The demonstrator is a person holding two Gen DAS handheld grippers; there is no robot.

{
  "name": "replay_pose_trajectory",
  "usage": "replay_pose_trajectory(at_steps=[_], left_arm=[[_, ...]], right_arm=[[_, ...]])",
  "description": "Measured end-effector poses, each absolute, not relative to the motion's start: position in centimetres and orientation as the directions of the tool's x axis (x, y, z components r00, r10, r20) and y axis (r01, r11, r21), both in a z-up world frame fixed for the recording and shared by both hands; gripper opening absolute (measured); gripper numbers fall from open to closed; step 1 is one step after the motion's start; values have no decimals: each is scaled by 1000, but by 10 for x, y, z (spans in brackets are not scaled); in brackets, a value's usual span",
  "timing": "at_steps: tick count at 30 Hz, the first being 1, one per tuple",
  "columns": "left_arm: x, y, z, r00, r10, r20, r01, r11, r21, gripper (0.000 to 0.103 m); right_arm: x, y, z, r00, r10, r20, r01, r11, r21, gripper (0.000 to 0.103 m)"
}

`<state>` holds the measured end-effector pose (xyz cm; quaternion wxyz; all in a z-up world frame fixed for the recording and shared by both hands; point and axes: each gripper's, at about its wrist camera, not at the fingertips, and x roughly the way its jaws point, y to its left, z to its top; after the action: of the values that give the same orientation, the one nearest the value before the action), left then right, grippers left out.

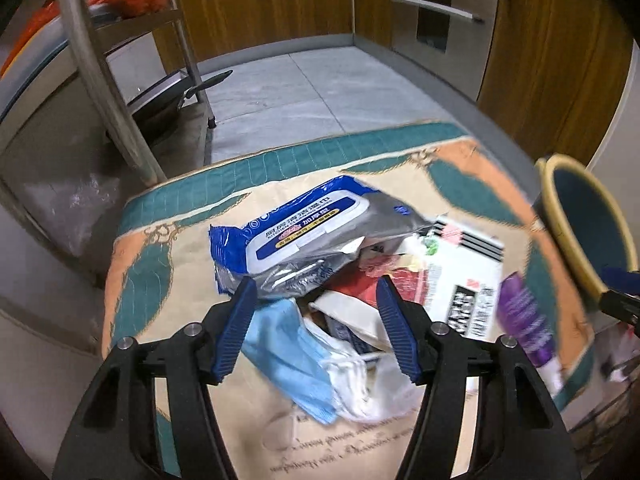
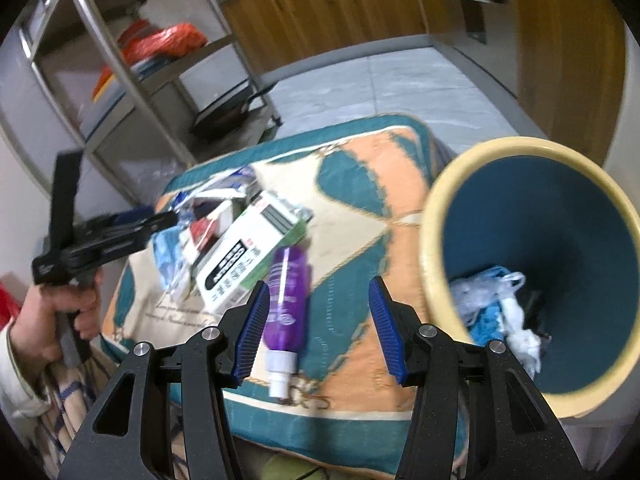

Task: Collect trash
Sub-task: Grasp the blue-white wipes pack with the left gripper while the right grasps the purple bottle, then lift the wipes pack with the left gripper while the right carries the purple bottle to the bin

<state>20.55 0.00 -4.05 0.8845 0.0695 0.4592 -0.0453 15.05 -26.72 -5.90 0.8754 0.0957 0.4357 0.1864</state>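
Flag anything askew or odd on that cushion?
The bin is tipped, its mouth facing the camera, some trash already inside. The purple bottle lies on its side on the cushion, apart from the litter pile, cap toward the cushion's near edge.

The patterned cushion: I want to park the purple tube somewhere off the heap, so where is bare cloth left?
Free: the cushion's far stretch between the white box and the bin, and the near strip with script below the blue mask. Crowded: the middle, where the wipes pack, mask and wrappers overlap. The purple tube lies beside the box.
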Motion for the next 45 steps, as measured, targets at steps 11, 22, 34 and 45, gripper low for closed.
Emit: replay_pose_trajectory(at_steps=[11,22,34,45], left_arm=[[236,-24,-61,562,38,-826,188,967,172,54],[242,-33,-67,567,54,-822,213,954,210,31],[235,-8,-35,659,29,-752,115,984,138,9],[220,10,16,777,-47,-628,41,999,-24,8]], right_arm=[[164,-225,-83,474,399,-785,-284,913,293,53],[170,-198,-113,451,318,-834,-304,933,192,49],[170,-207,-111,458,320,-829,-282,937,206,34],[167,-222,-90,501,369,-783,-259,927,271,33]])
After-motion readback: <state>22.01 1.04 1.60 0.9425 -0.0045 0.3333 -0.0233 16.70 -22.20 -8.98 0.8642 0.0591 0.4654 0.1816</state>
